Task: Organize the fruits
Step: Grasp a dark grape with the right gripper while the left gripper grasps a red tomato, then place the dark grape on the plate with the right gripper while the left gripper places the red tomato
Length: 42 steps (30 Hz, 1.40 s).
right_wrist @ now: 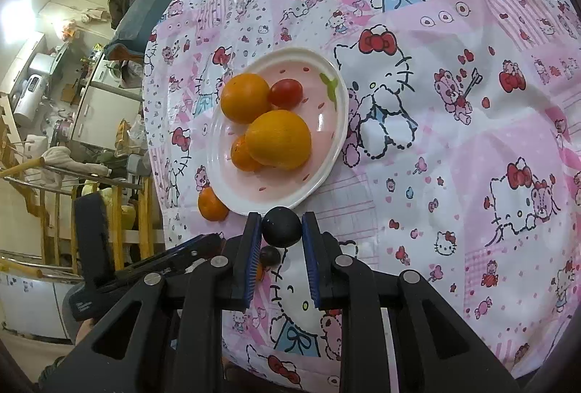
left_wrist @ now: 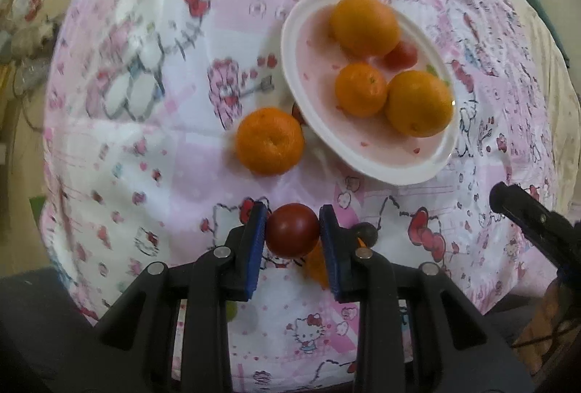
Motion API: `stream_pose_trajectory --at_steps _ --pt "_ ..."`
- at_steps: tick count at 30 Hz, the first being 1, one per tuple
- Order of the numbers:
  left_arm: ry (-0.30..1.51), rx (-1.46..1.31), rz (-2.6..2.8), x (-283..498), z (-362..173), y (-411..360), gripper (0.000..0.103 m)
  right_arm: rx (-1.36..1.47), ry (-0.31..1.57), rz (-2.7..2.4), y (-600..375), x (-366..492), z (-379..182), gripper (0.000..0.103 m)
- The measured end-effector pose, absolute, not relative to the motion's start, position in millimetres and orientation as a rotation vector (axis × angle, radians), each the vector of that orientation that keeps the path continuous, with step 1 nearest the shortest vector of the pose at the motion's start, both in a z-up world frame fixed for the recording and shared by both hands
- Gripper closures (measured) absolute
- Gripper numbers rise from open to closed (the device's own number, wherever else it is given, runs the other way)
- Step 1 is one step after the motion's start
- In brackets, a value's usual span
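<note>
Two small fruits clamped in the tongs, beside the plate

The left tongs are pointed steeply down, clamped on a red tomato; the right tongs — tilted less steeply — are clamped on a dark plum. Oranges are gathered on the white plate; one mandarin lies on the table just beside it.

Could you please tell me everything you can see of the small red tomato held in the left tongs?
The red tomato is small, round, smooth and glossy, deep red with a darker underside. It sits between the blue pads of the left tongs, which press on both its sides, so it is gripped. It is near the tips of the pads, over the patterned tablecloth, short of the white plate. Only the pads visibly touch it.
</note>
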<state>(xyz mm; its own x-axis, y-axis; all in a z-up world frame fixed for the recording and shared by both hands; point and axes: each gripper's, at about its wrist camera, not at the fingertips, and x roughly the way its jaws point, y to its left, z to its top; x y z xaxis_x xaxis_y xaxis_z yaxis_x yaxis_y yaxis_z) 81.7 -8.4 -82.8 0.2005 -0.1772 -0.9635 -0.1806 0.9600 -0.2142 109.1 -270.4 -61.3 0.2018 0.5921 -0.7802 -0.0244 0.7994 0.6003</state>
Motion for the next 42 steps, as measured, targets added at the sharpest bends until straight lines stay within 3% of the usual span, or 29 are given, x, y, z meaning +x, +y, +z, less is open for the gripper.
stream_pose_trajectory --at_steps 17,42 --pt "1.169 -0.281 0.001 134.3 -8.7 10.8 0.077 0.579 1.170 0.513 -277.4 156.9 -16.5 0.079" --pt "1.272 -0.120 -0.013 197.3 -77.1 -14.9 0.077 0.459 1.323 0.446 -242.6 230.5 -89.4 0.079"
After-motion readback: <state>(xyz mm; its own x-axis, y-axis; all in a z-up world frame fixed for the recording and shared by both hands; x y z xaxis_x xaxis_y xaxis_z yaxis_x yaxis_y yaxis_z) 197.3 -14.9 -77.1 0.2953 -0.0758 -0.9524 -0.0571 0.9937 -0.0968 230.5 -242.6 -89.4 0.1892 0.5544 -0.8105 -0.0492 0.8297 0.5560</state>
